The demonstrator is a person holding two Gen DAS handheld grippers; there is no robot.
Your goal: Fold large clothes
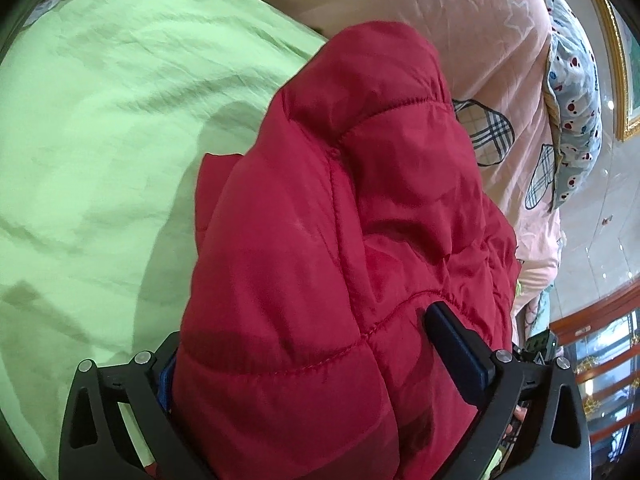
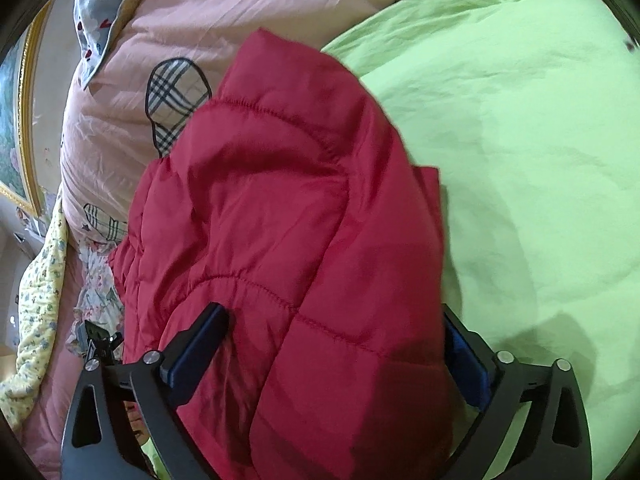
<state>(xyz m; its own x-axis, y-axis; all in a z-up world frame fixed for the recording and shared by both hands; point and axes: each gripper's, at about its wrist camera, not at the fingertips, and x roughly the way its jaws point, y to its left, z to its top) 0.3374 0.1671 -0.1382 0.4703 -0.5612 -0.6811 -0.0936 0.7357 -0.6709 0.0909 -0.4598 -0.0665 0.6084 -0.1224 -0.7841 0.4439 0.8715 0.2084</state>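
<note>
A folded red quilted puffer jacket [image 1: 340,200] lies bunched on a light green bedspread [image 1: 100,140]. My left gripper [image 1: 304,328] stands wide open around the jacket's near end. Its right finger [image 1: 456,344] rests against the fabric, while the left one [image 1: 168,372] is mostly hidden behind the padding. In the right wrist view the same jacket [image 2: 280,200] fills the middle, and my right gripper [image 2: 332,314] is open just as wide astride it. There the left finger [image 2: 196,344] lies on the fabric and the right finger [image 2: 464,356] sits beside the jacket's edge.
A pink quilt with plaid patches [image 1: 460,32] is heaped behind the jacket, with a blue patterned pillow [image 1: 576,92] beyond it. A yellow floral cloth [image 2: 40,300] hangs at the bed's edge. A tiled floor and a wooden cabinet [image 1: 600,340] lie past the bed.
</note>
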